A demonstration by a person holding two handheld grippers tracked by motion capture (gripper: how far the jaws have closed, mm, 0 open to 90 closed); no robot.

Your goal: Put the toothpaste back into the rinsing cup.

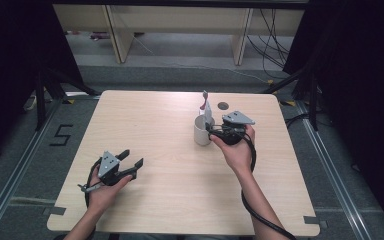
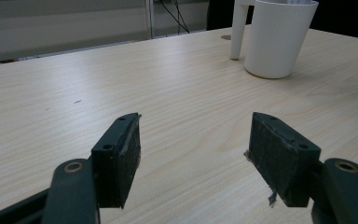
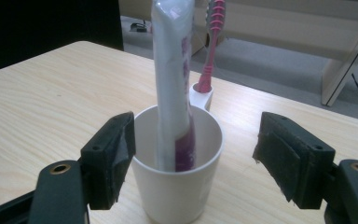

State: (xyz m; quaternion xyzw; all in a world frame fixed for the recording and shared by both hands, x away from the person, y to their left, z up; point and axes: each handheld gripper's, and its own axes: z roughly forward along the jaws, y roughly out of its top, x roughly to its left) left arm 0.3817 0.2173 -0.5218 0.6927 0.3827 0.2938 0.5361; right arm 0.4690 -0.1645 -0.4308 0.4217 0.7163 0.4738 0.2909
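On the pale wood surface (image 1: 145,135), right of centre in the high view, our white cup (image 1: 201,131) holds a soft, light toothpaste tube (image 3: 171,84), best pinched mid-body, while our right hand-held gripper (image 3: 193,161) gapes open around it and the left hand-held gripper (image 2: 193,158) idles open.

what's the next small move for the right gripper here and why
Probably draw the right gripper straight back from the white cup. Its jaws stand open with no pad on the cup, and the toothpaste tube already stands inside, the pink toothbrush in the handle slot; backing off level should avoid tipping it.
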